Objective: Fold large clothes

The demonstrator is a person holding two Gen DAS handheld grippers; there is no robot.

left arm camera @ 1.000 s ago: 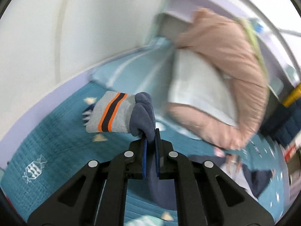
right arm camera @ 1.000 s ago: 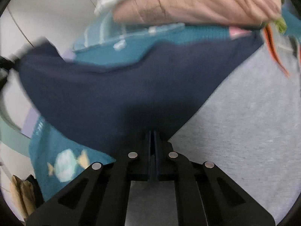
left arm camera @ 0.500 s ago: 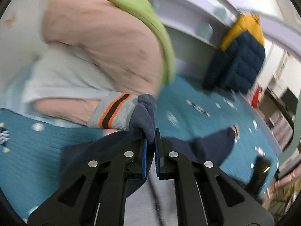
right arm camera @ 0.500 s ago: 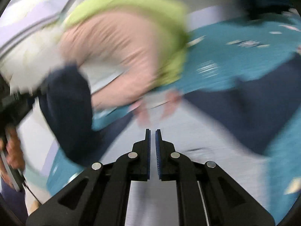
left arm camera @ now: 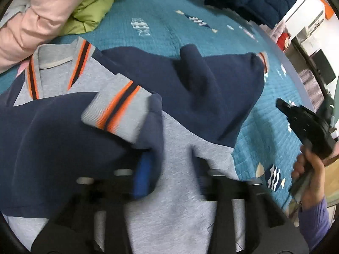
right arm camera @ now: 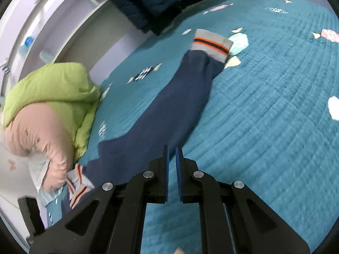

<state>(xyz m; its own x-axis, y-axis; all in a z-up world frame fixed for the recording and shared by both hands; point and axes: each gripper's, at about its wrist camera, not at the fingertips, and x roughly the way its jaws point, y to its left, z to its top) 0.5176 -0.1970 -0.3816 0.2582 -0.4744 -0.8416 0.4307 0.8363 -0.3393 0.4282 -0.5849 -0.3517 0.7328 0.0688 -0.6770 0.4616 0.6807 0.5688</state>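
The grey-and-navy sweatshirt (left arm camera: 173,201) is lying on the teal quilted bed (left arm camera: 161,14). The left gripper (left arm camera: 169,175) is hanging blurred over it, jaws spread, one sleeve cuff (left arm camera: 116,111) draped across. The right gripper (right arm camera: 171,167) is hovering nearly closed, pinching nothing.

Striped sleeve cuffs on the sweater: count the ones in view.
2. One striped cuff lies folded across the sweater's grey chest, just ahead of the left gripper. The other cuff lies at the end of the outstretched navy sleeve on the teal quilt.
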